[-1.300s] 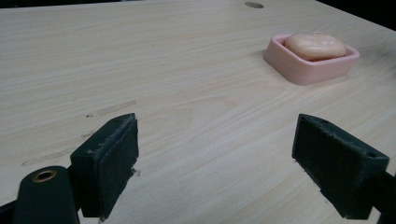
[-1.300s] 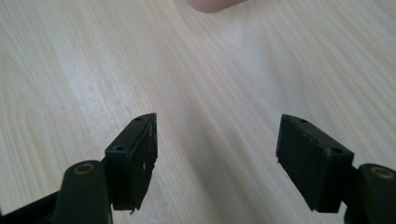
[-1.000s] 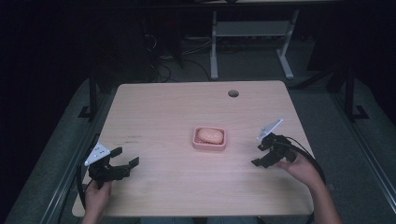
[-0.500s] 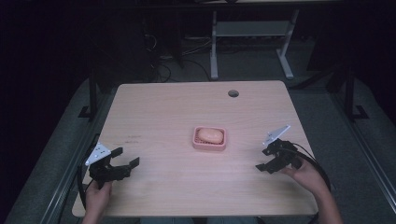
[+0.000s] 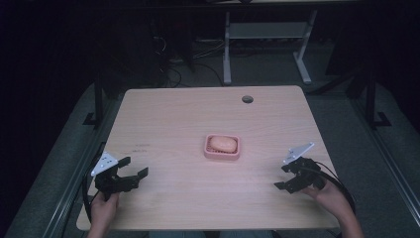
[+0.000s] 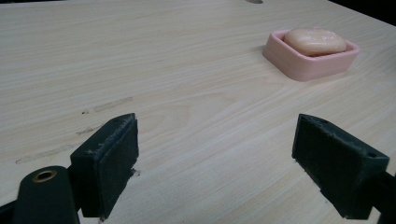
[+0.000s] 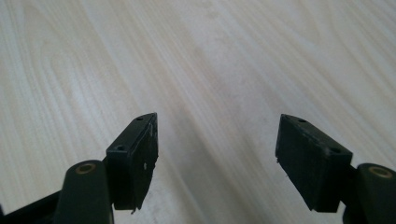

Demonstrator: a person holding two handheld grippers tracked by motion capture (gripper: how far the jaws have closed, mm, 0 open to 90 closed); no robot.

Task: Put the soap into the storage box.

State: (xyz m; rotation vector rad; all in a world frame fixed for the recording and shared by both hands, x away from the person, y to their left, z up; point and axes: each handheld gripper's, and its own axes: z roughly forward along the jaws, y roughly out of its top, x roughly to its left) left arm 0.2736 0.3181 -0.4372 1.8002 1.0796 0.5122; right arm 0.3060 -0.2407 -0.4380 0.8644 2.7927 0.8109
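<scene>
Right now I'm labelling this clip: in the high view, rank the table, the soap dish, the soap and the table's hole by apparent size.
1. table
2. soap dish
3. soap
4. hole

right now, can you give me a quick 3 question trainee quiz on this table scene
1. True or false: the soap lies in the pink dish.
2. Which tongs sit nearer the table's right edge? A) left tongs B) right tongs
3. Fill in: both tongs have jaws that are ____.

Key: 1 true; 2 B; 3 open
</scene>
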